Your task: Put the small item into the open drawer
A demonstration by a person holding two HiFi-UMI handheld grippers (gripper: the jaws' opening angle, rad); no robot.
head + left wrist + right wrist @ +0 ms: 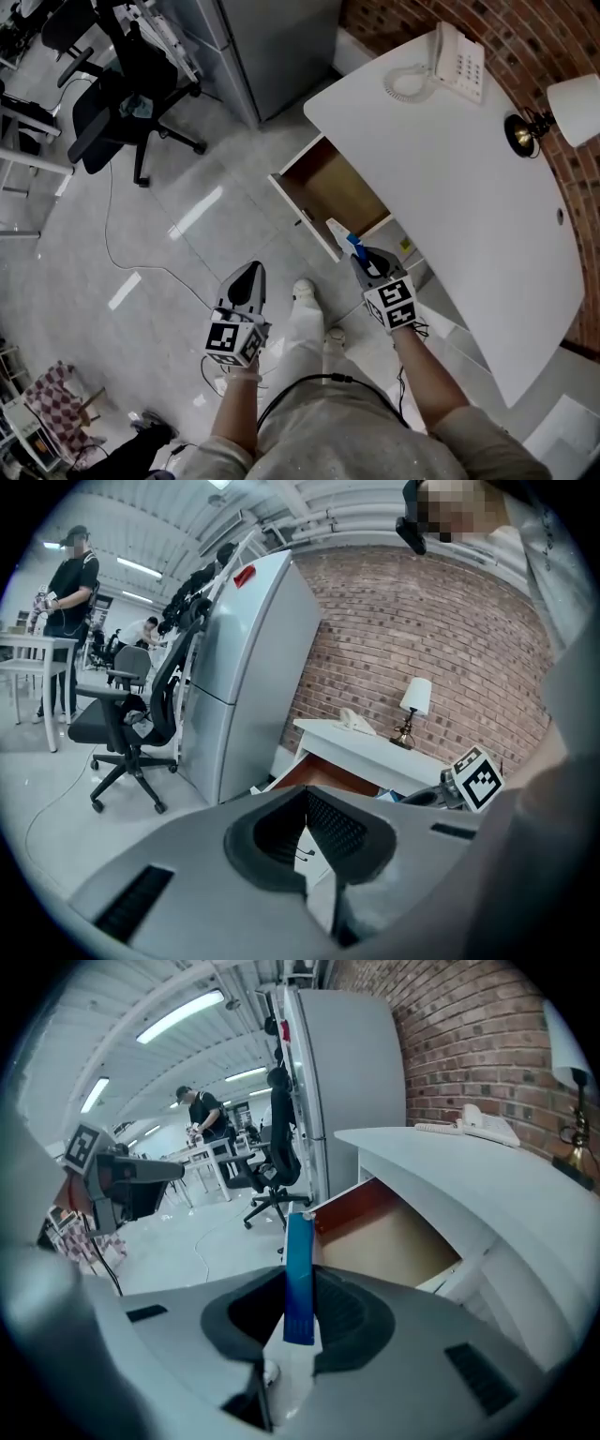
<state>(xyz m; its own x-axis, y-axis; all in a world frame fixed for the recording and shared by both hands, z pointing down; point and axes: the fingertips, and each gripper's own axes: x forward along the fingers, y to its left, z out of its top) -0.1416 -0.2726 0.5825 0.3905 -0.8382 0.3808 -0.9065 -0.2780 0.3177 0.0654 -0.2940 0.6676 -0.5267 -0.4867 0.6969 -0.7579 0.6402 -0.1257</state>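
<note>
Right gripper (359, 255), lower centre, is pinching a blue item (299, 1279) short of the open drawer (333, 187), left gripper (249, 272) hanging closed, empty; an early release would likely be dropping it onto the floor (178, 178).

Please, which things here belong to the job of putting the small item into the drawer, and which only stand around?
For the job: blue item, held in the right gripper; open drawer.

Just standing about: telephone, lamp, office chair, grey cabinet.
</note>
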